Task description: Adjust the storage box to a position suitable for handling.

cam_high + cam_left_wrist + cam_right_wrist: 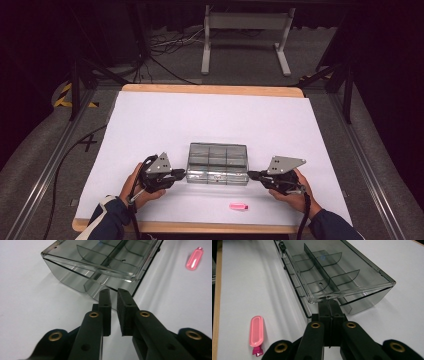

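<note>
1. The table (150, 107), covered in white, carried a clear smoky box (218, 163) with divided compartments a little near of its middle. The box's long axis ran left to right.

2. The box lay directly between the two tongs. The left gripper (181, 173) met its left end and the right gripper (251, 175) its right end, both at the near corners. Neither hand was clearly nearer; each stood at its own end.

3. In the left gripper view, the left gripper (113, 293) had its jaws a narrow gap apart, the tips right at the lower near edge of the box (100, 262), seemingly not clamped on anything.

4. In the right gripper view, the right gripper (329, 302) had its jaws pressed together, the tips under the rim of the box (342, 277). Whether a thin edge or latch was pinched between them could not be told.

5. The box looked open, its compartments bare and a flat panel lying along the near side, probably the lid; its clear walls made this hard to judge.

6. A small pink item (239, 206), perhaps a clip or cap, lay near of the box towards the right, closer to the right hand, apart from both tongs. Its exact kind was too small to tell.

7. My judgement: the coming move depended on both ends being held evenly.
</note>
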